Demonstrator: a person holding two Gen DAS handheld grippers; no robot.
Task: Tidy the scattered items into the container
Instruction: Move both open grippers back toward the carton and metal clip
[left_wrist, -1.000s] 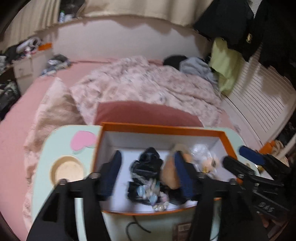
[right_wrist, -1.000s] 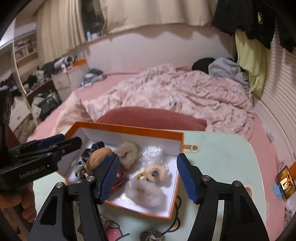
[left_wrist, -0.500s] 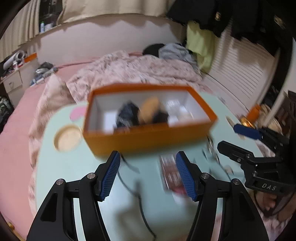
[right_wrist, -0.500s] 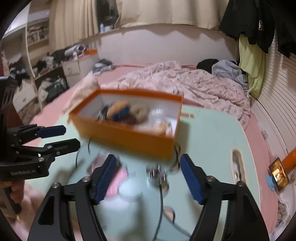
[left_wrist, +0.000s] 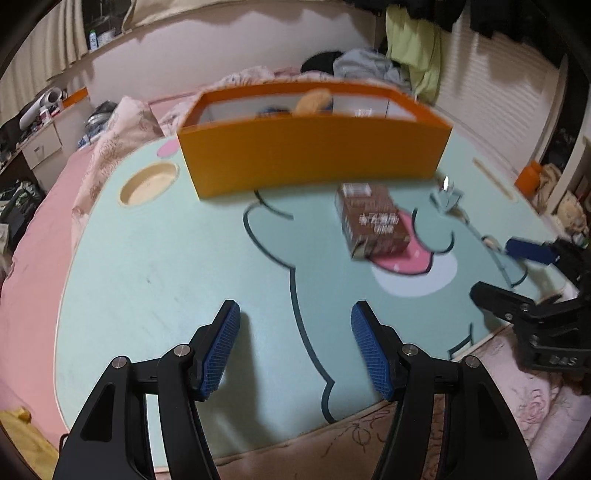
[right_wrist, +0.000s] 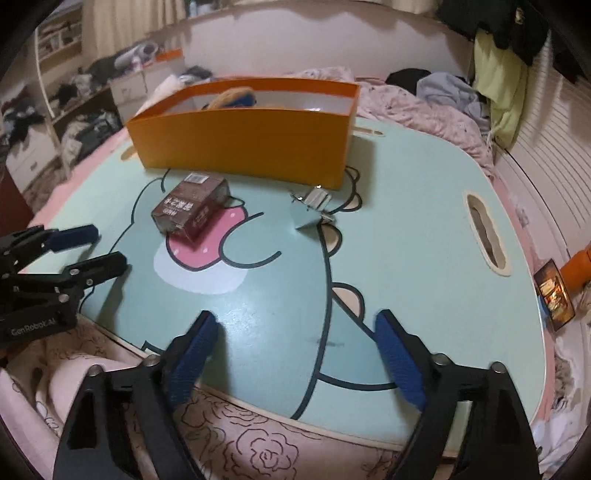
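An orange box (left_wrist: 314, 155) stands at the far side of the mint cartoon table (left_wrist: 166, 266); it also shows in the right wrist view (right_wrist: 243, 142), with soft items peeking over its rim. A brown carton (left_wrist: 373, 221) lies on the table in front of it, also in the right wrist view (right_wrist: 192, 210). A small metal clip (right_wrist: 314, 201) lies to its right, also in the left wrist view (left_wrist: 447, 192). My left gripper (left_wrist: 295, 350) is open and empty over the near table edge. My right gripper (right_wrist: 295, 350) is open and empty, also low at the near edge.
A round cup recess (left_wrist: 147, 182) sits left of the box and a slot handle (right_wrist: 485, 234) at the table's right. A rose-patterned blanket (right_wrist: 258, 443) lies under the near edge. A bed with pink bedding (right_wrist: 424, 110) lies behind.
Both grippers have pulled back from above the box to the table's near edge and dropped low. The box now looks farther and side-on. Both stay open.
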